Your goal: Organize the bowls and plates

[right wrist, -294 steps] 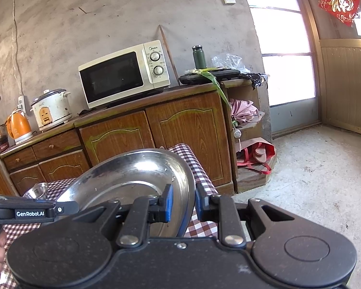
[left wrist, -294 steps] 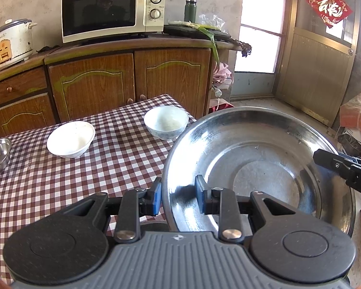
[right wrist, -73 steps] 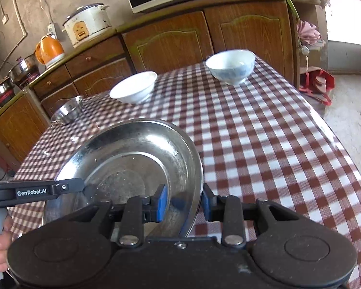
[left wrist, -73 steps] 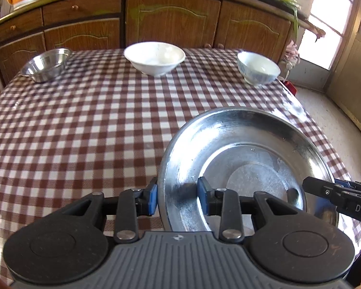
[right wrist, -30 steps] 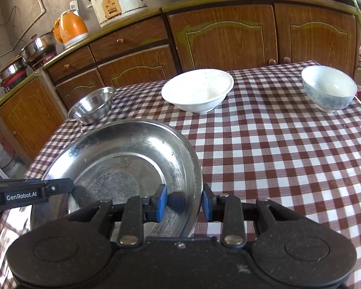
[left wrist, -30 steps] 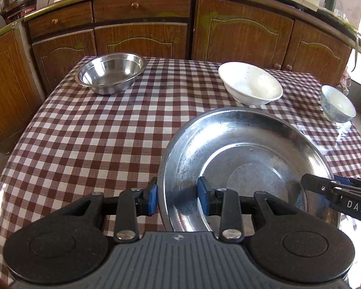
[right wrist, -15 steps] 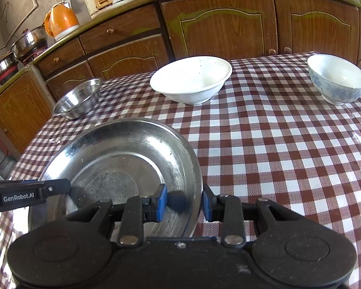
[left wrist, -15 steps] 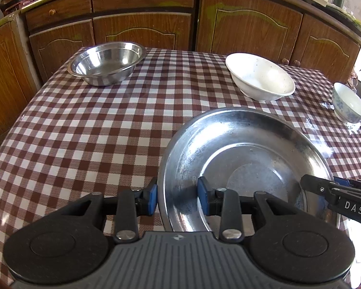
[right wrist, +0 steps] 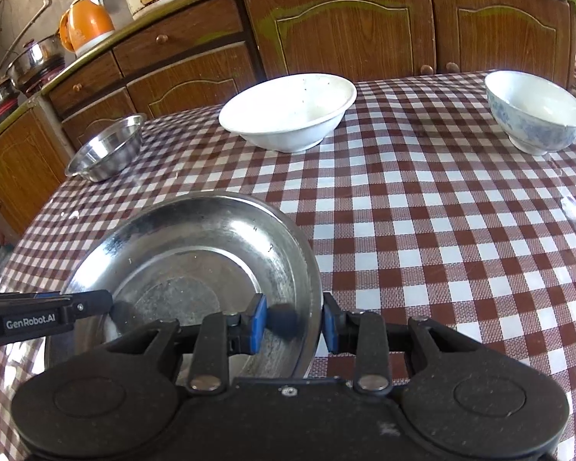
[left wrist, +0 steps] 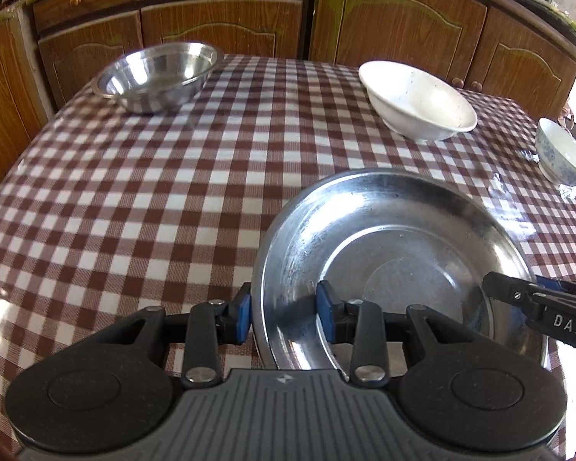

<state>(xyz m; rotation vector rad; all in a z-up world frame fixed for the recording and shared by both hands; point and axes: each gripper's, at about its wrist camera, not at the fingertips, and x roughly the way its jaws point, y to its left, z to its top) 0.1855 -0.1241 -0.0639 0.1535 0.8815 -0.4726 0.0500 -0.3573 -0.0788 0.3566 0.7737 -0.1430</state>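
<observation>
Brown-and-white checked tablecloth (left wrist: 134,211) covers the table before wooden cabinets (right wrist: 345,27). Both claws clamp one wide, shallow steel plate (left wrist: 395,253): left gripper (left wrist: 284,313) on its left rim, right gripper (right wrist: 293,320) on its right. Ahead sit a small steel bowl (left wrist: 157,75), a wide white bowl (left wrist: 418,101) and a blue-patterned white bowl (right wrist: 533,113).
</observation>
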